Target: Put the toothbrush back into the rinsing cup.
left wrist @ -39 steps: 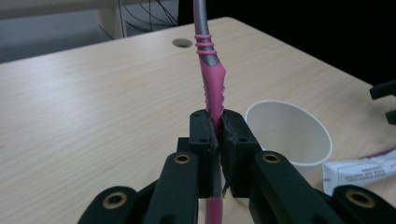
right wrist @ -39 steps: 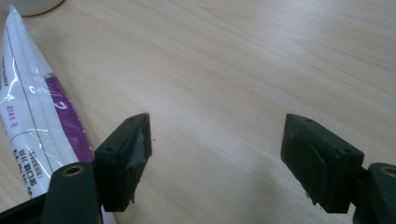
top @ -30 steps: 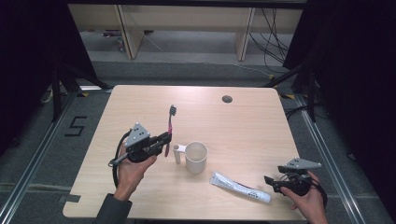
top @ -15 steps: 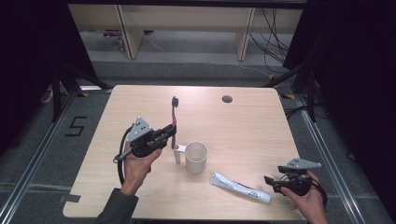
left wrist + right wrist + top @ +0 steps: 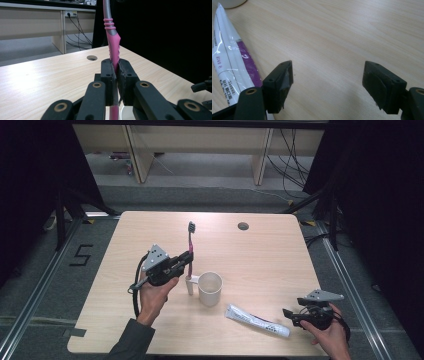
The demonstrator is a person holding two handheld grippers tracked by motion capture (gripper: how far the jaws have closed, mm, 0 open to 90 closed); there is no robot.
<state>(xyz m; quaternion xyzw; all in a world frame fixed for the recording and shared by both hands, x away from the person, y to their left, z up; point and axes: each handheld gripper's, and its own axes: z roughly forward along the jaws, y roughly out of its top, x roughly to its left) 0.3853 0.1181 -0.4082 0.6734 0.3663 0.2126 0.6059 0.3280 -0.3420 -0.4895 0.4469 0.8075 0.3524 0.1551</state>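
A pink and grey toothbrush [image 5: 190, 251] stands nearly upright, bristles at the top, with my left gripper [image 5: 187, 259] shut on its handle. In the left gripper view the pink handle [image 5: 113, 47] rises from between the closed jaws of the left gripper [image 5: 115, 67]. A white mug [image 5: 210, 288] sits just right of the brush's lower end. A white toothpaste tube [image 5: 257, 321] with a purple band lies on the table at front right. My right gripper [image 5: 291, 315] stands open just right of the tube; the tube [image 5: 230, 57] lies left of the right gripper [image 5: 328, 80].
The wooden table [image 5: 260, 255] has a round cable hole [image 5: 243, 226] near its far edge. Beyond the table are desk legs and cables on a grey floor. Dark curtains stand at both sides.
My left gripper has lifted the toothbrush and carried it right and forward, toward the mug, with the brush turning more upright. The right gripper and the tube have stayed put.
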